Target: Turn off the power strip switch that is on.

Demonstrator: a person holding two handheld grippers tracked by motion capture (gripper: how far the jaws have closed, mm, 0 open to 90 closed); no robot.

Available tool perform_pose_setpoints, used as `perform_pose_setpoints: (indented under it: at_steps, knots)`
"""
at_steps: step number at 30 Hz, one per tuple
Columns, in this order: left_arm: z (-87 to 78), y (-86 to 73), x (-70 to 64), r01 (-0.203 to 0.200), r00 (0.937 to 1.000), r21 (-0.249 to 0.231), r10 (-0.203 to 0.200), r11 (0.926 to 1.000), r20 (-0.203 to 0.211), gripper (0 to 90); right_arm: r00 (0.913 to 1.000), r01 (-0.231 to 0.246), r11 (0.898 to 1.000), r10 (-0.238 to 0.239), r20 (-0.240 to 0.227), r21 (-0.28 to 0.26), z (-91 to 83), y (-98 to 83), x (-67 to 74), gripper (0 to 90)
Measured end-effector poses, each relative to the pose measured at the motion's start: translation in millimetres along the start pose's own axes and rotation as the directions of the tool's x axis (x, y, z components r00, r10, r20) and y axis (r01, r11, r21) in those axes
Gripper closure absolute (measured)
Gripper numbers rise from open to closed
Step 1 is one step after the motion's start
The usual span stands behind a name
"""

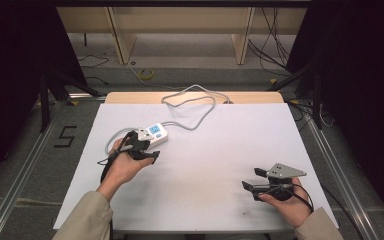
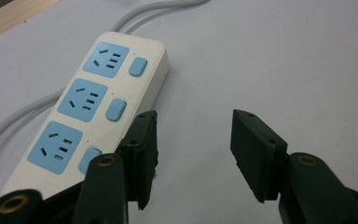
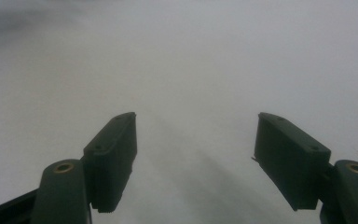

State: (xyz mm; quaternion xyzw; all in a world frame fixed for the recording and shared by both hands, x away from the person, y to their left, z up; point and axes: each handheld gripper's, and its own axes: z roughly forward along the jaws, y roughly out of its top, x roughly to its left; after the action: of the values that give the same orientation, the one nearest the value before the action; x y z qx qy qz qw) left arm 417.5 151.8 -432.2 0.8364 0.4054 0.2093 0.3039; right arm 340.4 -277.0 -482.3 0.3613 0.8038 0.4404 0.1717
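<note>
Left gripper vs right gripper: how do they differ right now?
The left gripper sits right beside the power strip, one jaw at its edge; the right gripper is far from it, over bare table. In the high view the right gripper carries a grey three-cornered plate on top; none can be made out on the left gripper. The right gripper's jaws look a bit wider apart in its own view. Shared: both are open, with nothing between the jaws.
</note>
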Motion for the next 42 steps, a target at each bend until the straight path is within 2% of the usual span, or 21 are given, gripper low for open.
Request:
perform_pose_setpoints:
  at_steps: [4, 12, 17, 31, 42]
  knots:
    - [-3.6, -5.4, 0.2, 0.021, 0.9998, -0.012, -0.02, 0.9997, 0.008, 47.4, 1.0, 0.001, 1.0, -0.001, -0.001, 0.0, -0.2, 0.0, -0.1, 30.7]
    - [-8.9, -18.9, -0.8, 0.037, 0.999, -0.025, -0.036, 0.999, 0.026, 40.7, 1.0, 0.001, 1.0, -0.001, 0.0, 0.0, -0.1, 0.0, 0.0, 30.6]
    - [-11.6, -27.8, 1.4, 0.045, 0.9989, -0.033, -0.044, 0.9985, 0.015, 38.3, 1.0, 0.001, 1.0, -0.001, -0.001, 0.002, 0.0, 0.0, 0.4, 30.6]
    - [-18.2, -47.4, -4.5, 0.025, 0.9985, -0.059, -0.022, 0.9979, 0.05, 33.9, 1.0, 0.007, 1.0, -0.007, -0.005, 0.005, 0.3, -0.2, 0.7, 30.4]
    - [-21.7, -62.7, -10.8, 0.012, 0.9988, -0.093, -0.007, 0.9956, 0.049, 32.2, 1.0, 0.005, 1.0, -0.005, -0.006, 0.008, 0.4, -0.4, 1.1, 30.3]
